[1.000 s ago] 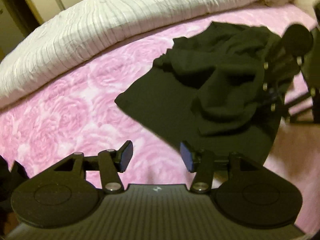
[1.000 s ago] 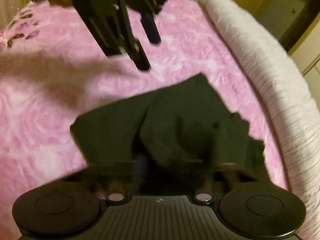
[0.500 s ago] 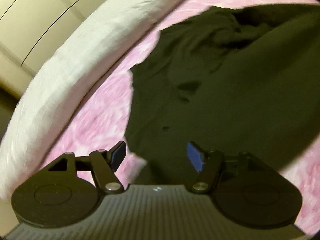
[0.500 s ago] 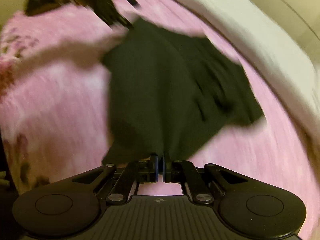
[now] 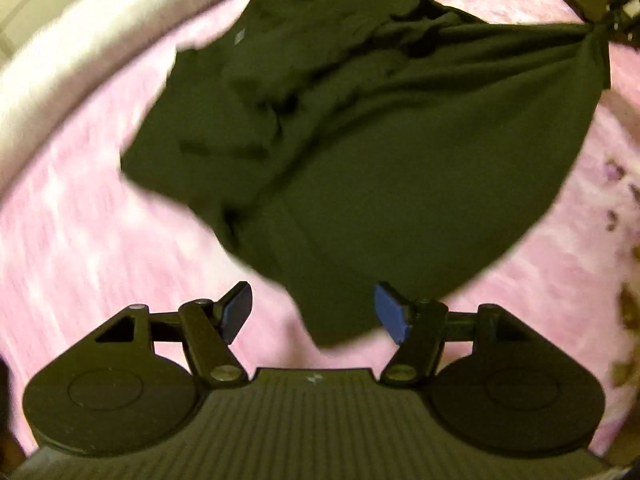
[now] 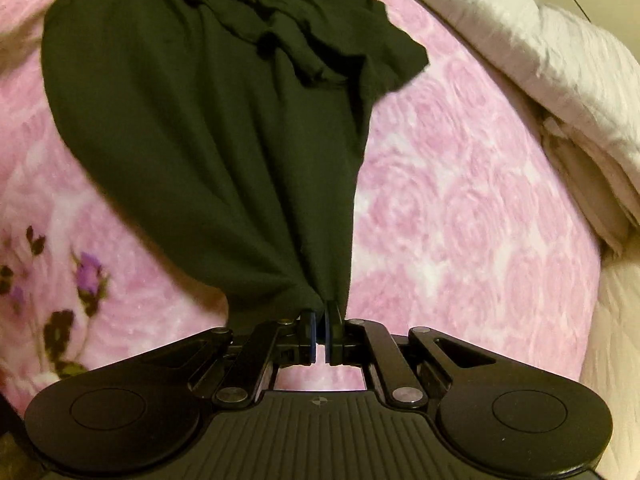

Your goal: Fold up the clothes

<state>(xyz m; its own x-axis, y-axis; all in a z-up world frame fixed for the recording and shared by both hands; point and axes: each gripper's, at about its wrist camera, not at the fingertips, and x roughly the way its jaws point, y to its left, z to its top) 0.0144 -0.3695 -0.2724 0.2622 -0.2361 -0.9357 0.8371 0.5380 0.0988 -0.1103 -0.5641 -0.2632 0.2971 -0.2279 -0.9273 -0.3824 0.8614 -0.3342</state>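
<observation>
A black garment (image 5: 360, 152) is stretched above a pink rose-patterned bedspread (image 5: 80, 220). My right gripper (image 6: 319, 320) is shut on one corner of the black garment (image 6: 208, 120), which fans out away from it. My left gripper (image 5: 314, 312) is open, its blue pads wide apart. A lower corner of the garment hangs between the pads without being pinched. In the left wrist view the right gripper (image 5: 612, 20) shows at the top right, pulling the cloth taut.
A rolled white quilt (image 6: 540, 48) lies along the far side of the bed; it also shows in the left wrist view (image 5: 80, 32). Purple flower prints (image 6: 80, 276) mark the bedspread near the right gripper.
My right gripper has closed on the garment corner and pulled it away, spreading the cloth. My left gripper has swung in toward the opposite corner and stays open.
</observation>
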